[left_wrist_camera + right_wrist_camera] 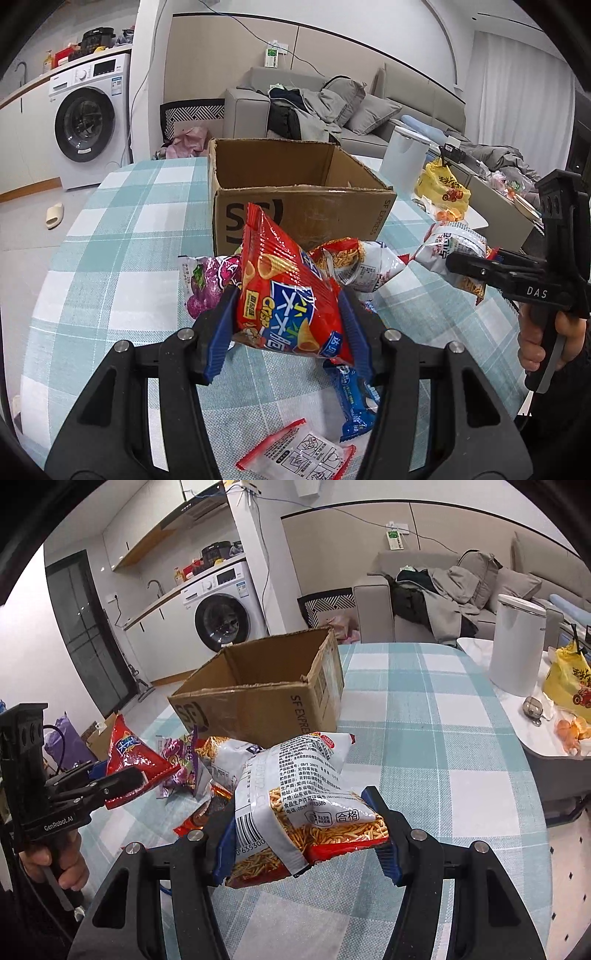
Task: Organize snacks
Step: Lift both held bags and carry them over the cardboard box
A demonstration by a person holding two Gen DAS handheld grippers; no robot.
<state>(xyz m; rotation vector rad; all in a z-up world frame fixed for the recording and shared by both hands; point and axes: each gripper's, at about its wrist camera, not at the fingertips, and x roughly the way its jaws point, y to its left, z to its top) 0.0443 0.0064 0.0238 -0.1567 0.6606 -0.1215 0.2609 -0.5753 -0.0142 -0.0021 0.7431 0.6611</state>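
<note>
My left gripper (288,332) is shut on a red crisp bag (288,291), held above the checked table (110,229). My right gripper (306,830) is shut on a white-and-red noodle snack bag (299,794), also lifted off the cloth. Each gripper shows in the other's view: the right gripper (469,267) at the right with its bag (450,247), the left gripper (122,779) at the left with the red bag (136,760). An open cardboard box (295,184) stands just beyond both bags. A purple packet (207,284), another noodle bag (358,262), a blue packet (354,402) and a clear red-edged packet (303,454) lie on the table.
A white cylindrical bin (517,646) and a yellow bag (569,686) stand on a side table at the right. A grey sofa (332,103) with clothes is behind the box, a washing machine (88,118) to the left. A hand (546,339) grips the right tool.
</note>
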